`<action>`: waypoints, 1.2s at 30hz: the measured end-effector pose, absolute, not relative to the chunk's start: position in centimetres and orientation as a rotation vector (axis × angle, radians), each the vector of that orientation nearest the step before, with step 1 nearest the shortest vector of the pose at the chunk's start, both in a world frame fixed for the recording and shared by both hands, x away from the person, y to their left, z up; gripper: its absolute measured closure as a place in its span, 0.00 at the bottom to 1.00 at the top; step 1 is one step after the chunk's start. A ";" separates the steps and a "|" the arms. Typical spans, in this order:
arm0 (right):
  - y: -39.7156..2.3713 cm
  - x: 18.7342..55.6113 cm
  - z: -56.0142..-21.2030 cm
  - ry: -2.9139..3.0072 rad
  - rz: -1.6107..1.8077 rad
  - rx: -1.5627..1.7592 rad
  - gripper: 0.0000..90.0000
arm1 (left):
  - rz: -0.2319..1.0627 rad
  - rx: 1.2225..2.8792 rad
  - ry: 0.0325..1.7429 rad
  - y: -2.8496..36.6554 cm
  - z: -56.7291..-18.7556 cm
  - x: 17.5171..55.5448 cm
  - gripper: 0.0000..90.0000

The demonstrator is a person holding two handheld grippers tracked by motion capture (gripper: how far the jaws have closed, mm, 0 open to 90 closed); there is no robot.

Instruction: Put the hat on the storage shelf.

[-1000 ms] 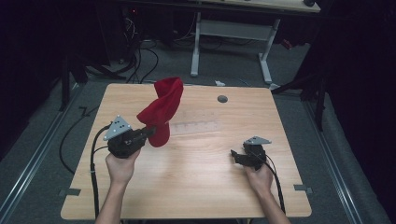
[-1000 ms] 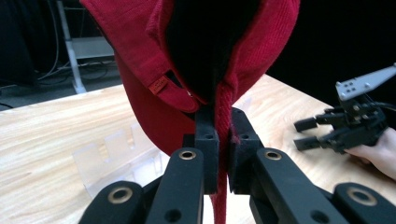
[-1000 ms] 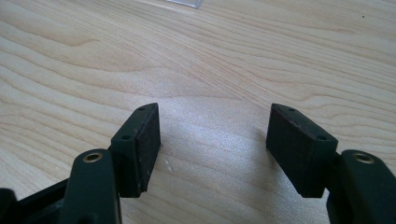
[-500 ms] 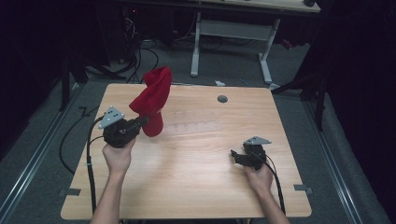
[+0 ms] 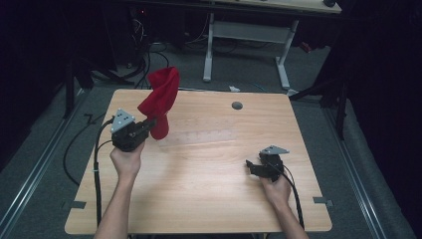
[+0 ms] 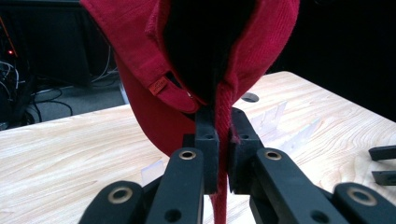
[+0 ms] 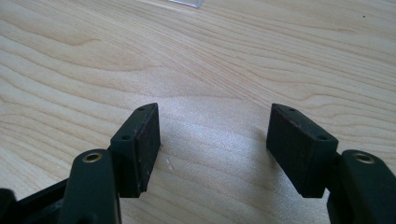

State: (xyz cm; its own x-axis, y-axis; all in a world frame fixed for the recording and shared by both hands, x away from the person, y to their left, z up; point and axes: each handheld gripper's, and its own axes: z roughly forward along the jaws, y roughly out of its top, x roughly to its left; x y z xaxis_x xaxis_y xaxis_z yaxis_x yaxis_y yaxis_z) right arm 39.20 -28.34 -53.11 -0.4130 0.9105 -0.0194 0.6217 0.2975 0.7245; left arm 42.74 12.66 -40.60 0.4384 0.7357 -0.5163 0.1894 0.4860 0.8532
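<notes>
A red cap [image 5: 161, 99] is held up over the left part of the wooden table [image 5: 209, 199], with my left gripper [image 5: 151, 123] shut on its lower edge. In the left gripper view the two jaws pinch the red fabric [image 6: 223, 121] between them, and the cap's crown [image 6: 140, 42] rises above with its dark inside facing me. My right gripper [image 5: 251, 167] rests low over the table at the right, open, with only bare wood between its jaws [image 7: 212, 144].
A clear plastic rack [image 5: 199, 137] lies flat on the table's middle. A round cable hole [image 5: 237, 105] sits near the far edge. Behind the table stands a white-legged desk [image 5: 244, 40], with cables on the dark floor at the left.
My left gripper has carried the cap leftward and slightly toward the near side, and the cap now stands more upright. The right gripper has stayed put.
</notes>
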 end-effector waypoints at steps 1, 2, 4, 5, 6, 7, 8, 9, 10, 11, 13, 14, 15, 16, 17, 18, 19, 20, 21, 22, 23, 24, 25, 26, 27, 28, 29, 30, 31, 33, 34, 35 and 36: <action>-28.3 39.2 -53.1 2.141 0.903 1.367 0.39 | 0.436 1.044 1.095 12.6 -40.7 42.8 0.95; -28.3 39.2 -53.1 2.141 0.903 1.367 0.39 | 0.439 1.044 1.094 12.6 -40.8 42.9 0.95; -28.3 39.2 -53.1 2.141 0.902 1.368 0.39 | 0.446 1.049 1.094 12.5 -40.9 43.1 0.95; -28.3 39.2 -53.1 2.141 0.903 1.368 0.39 | 0.448 1.052 1.095 12.5 -41.0 43.1 0.95; -28.3 39.2 -53.1 2.141 0.903 1.369 0.39 | 0.452 1.055 1.095 12.4 -41.1 43.2 0.95; -28.3 39.2 -53.1 2.141 0.903 1.367 0.39 | 0.461 1.061 1.096 12.4 -41.2 43.3 0.95; -28.3 39.2 -53.1 2.141 0.903 1.369 0.39 | 0.471 1.064 1.097 12.4 -41.3 43.4 0.95; -28.3 39.2 -53.1 2.141 0.902 1.367 0.39 | 0.475 1.062 1.095 12.3 -41.4 43.4 0.95; -28.3 39.2 -53.1 2.141 0.903 1.370 0.39 | 0.481 1.066 1.094 12.2 -41.5 43.5 0.95; -28.3 39.2 -53.1 2.141 0.903 1.369 0.39 | 0.487 1.066 1.092 12.1 -41.5 43.5 0.95; -28.3 39.2 -53.1 2.140 0.903 1.370 0.39 | 0.495 1.069 1.090 11.9 -41.7 43.6 0.95; -28.3 39.2 -53.1 2.140 0.902 1.368 0.39 | 0.500 1.074 1.090 11.8 -41.8 43.7 0.95; -28.3 39.2 -53.1 2.140 0.903 1.370 0.39 | 0.504 1.081 1.091 11.8 -41.9 43.7 0.95; -28.3 39.2 -53.1 2.140 0.903 1.370 0.39 | 0.500 1.083 1.093 11.7 -42.0 43.8 0.95; -28.3 39.2 -53.1 2.140 0.903 1.373 0.39 | 0.494 1.078 1.096 11.6 -42.1 43.9 0.95; -28.3 39.2 -53.1 2.140 0.903 1.370 0.39 | 0.496 1.079 1.097 11.6 -42.2 44.0 0.95; -28.3 39.2 -53.1 2.140 0.903 1.371 0.39 | 0.499 1.081 1.096 11.5 -42.3 44.0 0.95; -28.3 39.2 -53.1 2.140 0.903 1.370 0.39 | 0.501 1.079 1.099 11.5 -42.4 44.0 0.95; -28.3 39.2 -53.1 2.140 0.903 1.372 0.39 | 0.500 1.079 1.102 11.5 -42.5 44.1 0.95; -28.3 39.2 -53.1 2.140 0.903 1.372 0.39 | 0.497 1.075 1.107 11.5 -42.7 44.1 0.94; -28.3 39.2 -53.1 2.140 0.903 1.372 0.39 | 0.491 1.073 1.115 11.5 -42.9 44.2 0.94; -28.3 39.2 -53.1 2.140 0.903 1.372 0.39 | 0.485 1.066 1.123 11.6 -43.2 44.2 0.94; -28.3 39.2 -53.1 2.140 0.903 1.371 0.39 | 0.471 1.058 1.136 11.7 -43.4 44.3 0.94; -28.3 39.2 -53.1 2.141 0.903 1.369 0.39 | 0.465 1.051 1.147 11.8 -43.4 44.4 0.94; -28.3 39.2 -53.1 2.141 0.903 1.369 0.39 | 0.462 1.048 1.158 11.8 -43.5 44.5 0.94; -28.3 39.2 -53.1 2.140 0.903 1.371 0.39 | 0.459 1.056 1.159 11.8 -43.7 44.5 0.94; -28.3 39.2 -53.1 2.140 0.903 1.372 0.39 | 0.454 1.055 1.159 11.8 -43.7 44.6 0.94; -28.3 39.2 -53.1 2.140 0.903 1.371 0.39 | 0.449 1.049 1.162 11.9 -43.8 44.6 0.94; -28.3 39.2 -53.1 2.140 0.903 1.371 0.39 | 0.438 1.041 1.173 12.0 -43.8 44.6 0.94; -28.3 39.2 -53.1 2.141 0.903 1.370 0.39 | 0.431 1.038 1.183 12.2 -44.0 44.6 0.94; -28.3 39.2 -53.1 2.141 0.903 1.371 0.39 | 0.423 1.031 1.186 12.3 -44.1 44.6 0.94; -28.3 39.2 -53.1 2.140 0.903 1.372 0.39 | 0.417 1.030 1.189 12.4 -44.1 44.6 0.94; -28.3 39.2 -53.1 2.140 0.903 1.372 0.39 | 0.410 1.027 1.192 12.5 -44.1 44.5 0.94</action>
